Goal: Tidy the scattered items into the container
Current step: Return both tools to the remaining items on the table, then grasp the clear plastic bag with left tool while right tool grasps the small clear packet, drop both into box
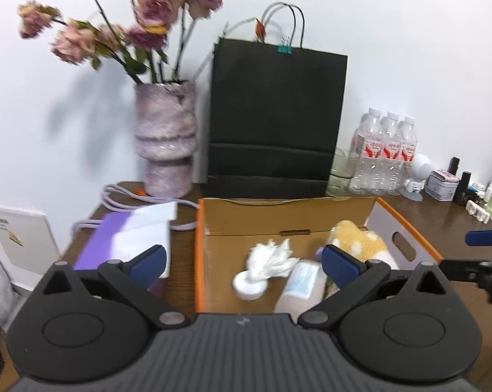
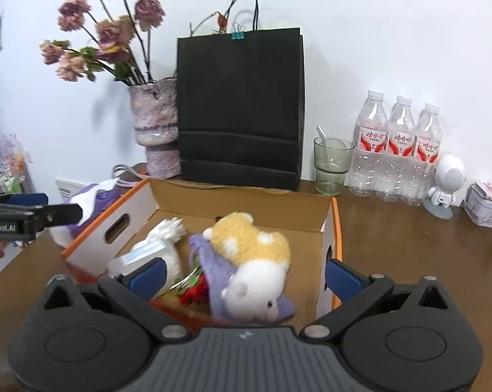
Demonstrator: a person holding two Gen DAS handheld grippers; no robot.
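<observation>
On the brown wooden desk (image 2: 409, 245), near its back edge and just in front of the black paper bag (image 2: 239, 104), sits the cardboard box (image 2: 239, 201), orange-trimmed along its rims, white outside with oval handle cut-outs, plain brown inside; it already holds most of what looks scattered: a fluffy yellow-and-white plush toy (image 2: 252, 254) lying on a lilac knitted cloth (image 2: 213, 268), something red and green (image 2: 193, 289) tucked beside it, a crumpled white tissue wad (image 1: 272, 258), a round white lid-like disc (image 1: 249, 285) and a soft pale packet with a blue print (image 1: 299, 284); by my judgement the tidying is close to finished. Outside the box, by its left wall toward the desk's left edge, a purple tissue pack (image 1: 115, 245) with a white sheet pulled up rests on the wood, and whether it counts as a stray item I cannot tell; the ribbed mauve vase (image 1: 166, 137) of dried roses, the pale cable (image 1: 121, 202) coiled by its foot, the green glass (image 2: 330, 166), three clear water bottles (image 2: 396, 150) and the small white figure (image 2: 446, 179) along the back edge look like fixtures rather than clutter. Both tools hang above the box's near side; the left gripper (image 1: 244, 263) has its blue ribbed pads spread wide with nothing between them, and the right gripper (image 2: 244, 276) is likewise fully spread and empty, poised over the plush.
</observation>
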